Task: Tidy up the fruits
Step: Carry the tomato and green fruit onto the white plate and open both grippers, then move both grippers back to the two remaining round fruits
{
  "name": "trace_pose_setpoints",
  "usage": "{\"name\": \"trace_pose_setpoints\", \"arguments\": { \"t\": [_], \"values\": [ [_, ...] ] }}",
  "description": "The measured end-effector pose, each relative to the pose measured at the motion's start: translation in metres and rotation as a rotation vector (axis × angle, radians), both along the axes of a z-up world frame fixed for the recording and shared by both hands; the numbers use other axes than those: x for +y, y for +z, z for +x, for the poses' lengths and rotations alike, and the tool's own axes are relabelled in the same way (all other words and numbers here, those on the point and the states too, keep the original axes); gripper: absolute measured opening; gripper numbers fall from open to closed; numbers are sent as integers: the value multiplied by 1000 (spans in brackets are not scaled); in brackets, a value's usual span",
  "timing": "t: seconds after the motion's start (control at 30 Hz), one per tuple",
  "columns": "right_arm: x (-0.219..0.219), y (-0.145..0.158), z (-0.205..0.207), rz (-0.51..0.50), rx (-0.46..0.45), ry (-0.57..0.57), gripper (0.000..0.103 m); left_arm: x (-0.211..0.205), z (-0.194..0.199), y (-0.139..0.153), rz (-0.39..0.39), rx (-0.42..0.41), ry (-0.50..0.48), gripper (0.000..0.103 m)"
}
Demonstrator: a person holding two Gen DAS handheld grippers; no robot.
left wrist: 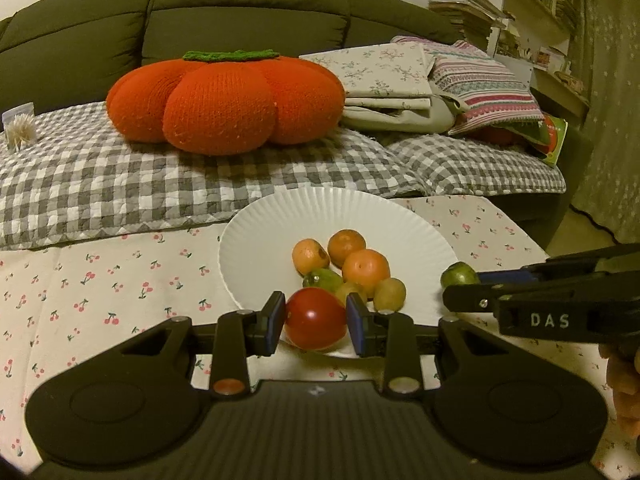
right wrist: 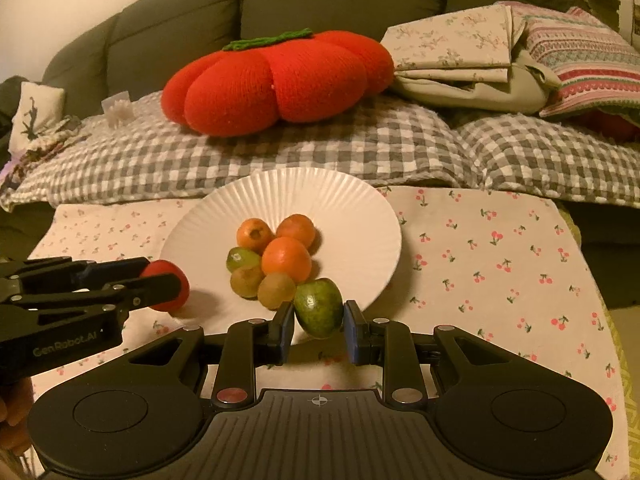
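My left gripper [left wrist: 316, 322] pinches the tomato [left wrist: 315, 319], right gripper [right wrist: 319, 326] the mango [right wrist: 319, 307] (both at the plate's [right wrist: 360, 200] near edge); I release low, gently.

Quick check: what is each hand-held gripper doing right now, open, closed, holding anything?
Left hand-held gripper: closed on the round red tomato-like fruit, at the white ridged plate's near edge.
Right hand-held gripper: closed on the green oval fruit.

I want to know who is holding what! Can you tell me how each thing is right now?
Left tool: shut on the red fruit.
Right tool: shut on the green fruit.
Plate: on the cherry cloth, six small fruits piled on it.
Orange fruit: on the plate, touching its neighbours.
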State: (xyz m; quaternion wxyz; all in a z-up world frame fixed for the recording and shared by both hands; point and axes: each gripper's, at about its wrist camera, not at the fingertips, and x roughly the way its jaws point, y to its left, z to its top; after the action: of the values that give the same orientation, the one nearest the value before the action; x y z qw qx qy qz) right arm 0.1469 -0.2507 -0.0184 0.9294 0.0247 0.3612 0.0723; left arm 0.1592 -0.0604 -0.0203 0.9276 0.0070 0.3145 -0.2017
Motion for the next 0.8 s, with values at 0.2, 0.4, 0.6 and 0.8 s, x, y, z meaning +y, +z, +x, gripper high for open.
{"name": "trace_pose_setpoints", "arguments": {
  "t": [0.2,0.4,0.6,0.8],
  "values": [
    [5,-3,3,-16,-22,21,24,-4,5,-4,7,-4,-13,32],
    [7,-10,8,-33,-35,33,25,-4,8,-7,-4,-5,-14,32],
    [5,-12,10,-52,-55,33,29,1,9,-5,-37,5,-6,48],
    [2,-6,7,-36,-68,10,38,13,8,4,-88,10,29,52]
  ]
}}
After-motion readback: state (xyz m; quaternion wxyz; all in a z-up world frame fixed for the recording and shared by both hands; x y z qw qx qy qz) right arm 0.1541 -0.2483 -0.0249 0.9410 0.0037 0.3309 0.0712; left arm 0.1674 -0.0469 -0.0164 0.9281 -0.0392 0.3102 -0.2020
